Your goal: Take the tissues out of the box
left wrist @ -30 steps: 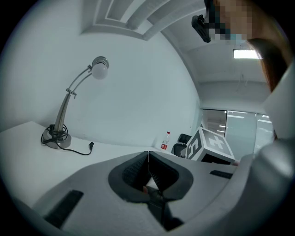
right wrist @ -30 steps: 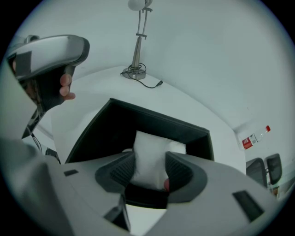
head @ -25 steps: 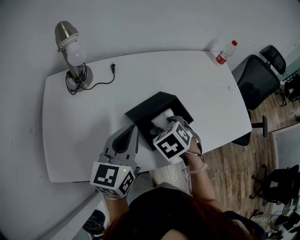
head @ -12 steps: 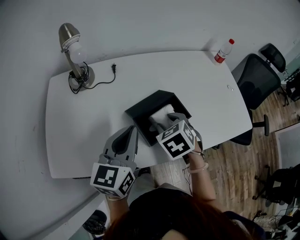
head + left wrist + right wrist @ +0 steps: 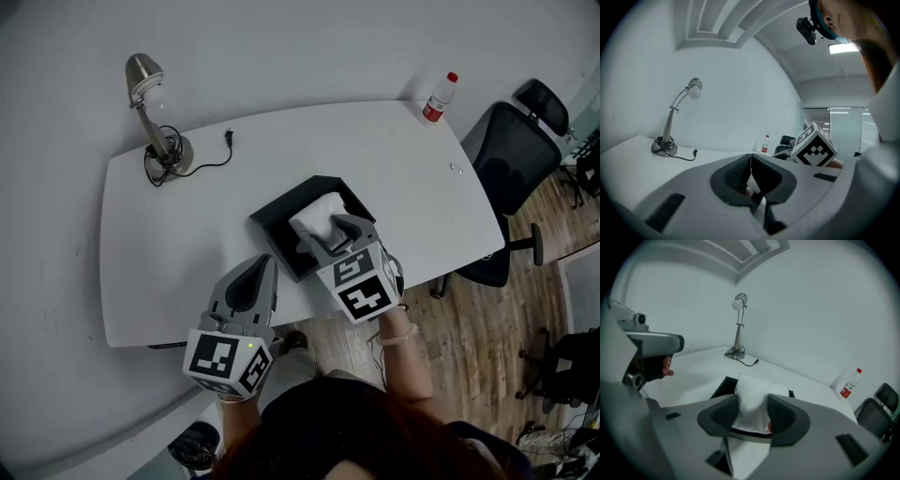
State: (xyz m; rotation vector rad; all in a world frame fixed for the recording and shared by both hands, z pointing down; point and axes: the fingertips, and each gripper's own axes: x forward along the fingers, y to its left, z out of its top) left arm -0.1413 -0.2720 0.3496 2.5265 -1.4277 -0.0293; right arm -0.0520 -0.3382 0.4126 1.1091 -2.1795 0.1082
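A black box [image 5: 277, 228] lies on the white table [image 5: 187, 234] near its front edge, also visible as a dark rim in the right gripper view [image 5: 723, 384]. A thick white stack of tissues [image 5: 317, 213] sticks up out of the box. My right gripper [image 5: 328, 228] is shut on this stack, and the tissues [image 5: 751, 391] bulge up between the two pads [image 5: 724, 412] with a sheet hanging below. To the left of the box, my left gripper [image 5: 257, 270] hovers over the table's front edge with its jaws shut [image 5: 750, 161] and nothing gripped.
A desk lamp [image 5: 148, 94] with a coiled cord stands at the table's back left. A red-capped bottle [image 5: 437, 96] stands at the back right corner. A black office chair [image 5: 514, 159] is beyond the table's right end, on the wooden floor.
The right gripper has risen and tilted, drawing the tissue stack up out of the box. The left gripper has shifted a little beside the box.
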